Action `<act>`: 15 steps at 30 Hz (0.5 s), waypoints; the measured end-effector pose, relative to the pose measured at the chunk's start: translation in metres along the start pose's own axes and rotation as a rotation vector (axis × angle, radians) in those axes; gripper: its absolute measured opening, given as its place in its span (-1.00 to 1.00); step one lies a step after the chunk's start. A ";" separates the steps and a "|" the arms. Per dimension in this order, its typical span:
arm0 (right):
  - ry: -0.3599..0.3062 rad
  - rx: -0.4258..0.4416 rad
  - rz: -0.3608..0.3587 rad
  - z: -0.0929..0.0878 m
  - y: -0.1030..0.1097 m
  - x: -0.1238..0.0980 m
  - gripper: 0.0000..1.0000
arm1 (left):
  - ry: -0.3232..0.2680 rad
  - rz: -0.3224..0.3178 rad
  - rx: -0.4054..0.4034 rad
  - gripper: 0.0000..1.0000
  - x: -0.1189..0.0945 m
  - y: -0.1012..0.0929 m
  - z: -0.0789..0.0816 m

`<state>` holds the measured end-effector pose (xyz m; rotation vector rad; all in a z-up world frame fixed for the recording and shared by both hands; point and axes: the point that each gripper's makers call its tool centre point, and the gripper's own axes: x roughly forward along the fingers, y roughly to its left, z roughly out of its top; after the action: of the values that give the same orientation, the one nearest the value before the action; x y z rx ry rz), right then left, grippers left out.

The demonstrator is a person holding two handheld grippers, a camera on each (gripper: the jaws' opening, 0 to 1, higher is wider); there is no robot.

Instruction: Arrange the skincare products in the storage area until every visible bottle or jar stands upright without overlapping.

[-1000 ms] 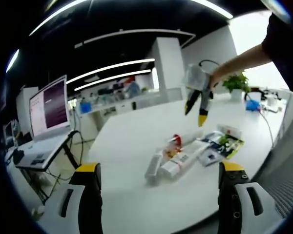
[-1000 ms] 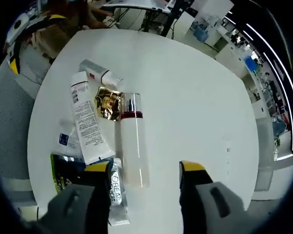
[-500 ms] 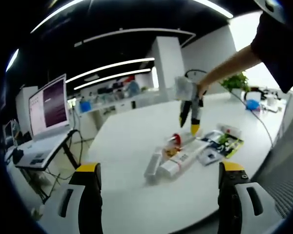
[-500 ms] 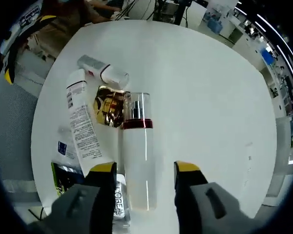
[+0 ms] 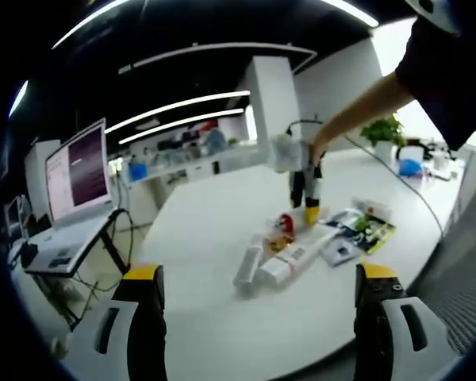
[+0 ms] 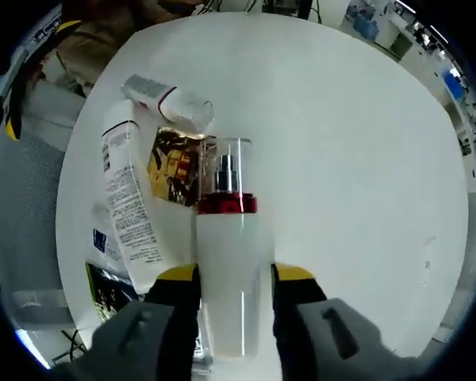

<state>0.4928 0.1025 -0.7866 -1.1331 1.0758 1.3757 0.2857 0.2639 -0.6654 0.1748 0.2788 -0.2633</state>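
In the right gripper view, the right gripper has its 2 yellow-tipped jaws set close on either side of a white spray bottle that lies flat on the round white table. The jaws touch or nearly touch its sides; a firm grip cannot be told. The bottle has a red collar and a clear cap pointing away from the camera. Just beside it lie a gold foil sachet, a long white tube with printed text, and a smaller white tube with a red band. A dark green packet lies near the left jaw.

In the left gripper view, the left gripper hangs above the near table edge, well apart from the products, its jaws spread wide and holding nothing. Across the table the right gripper points down into the cluster of lying products. An open laptop sits on a stand off the table.
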 end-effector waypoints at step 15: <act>0.070 -0.001 -0.037 -0.002 0.000 0.001 -0.40 | 0.002 -0.006 0.002 0.95 -0.001 -0.001 -0.002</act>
<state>0.4929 0.1011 -0.7882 -1.2035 1.0993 1.3161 0.2842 0.2635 -0.6672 0.1766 0.2812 -0.2695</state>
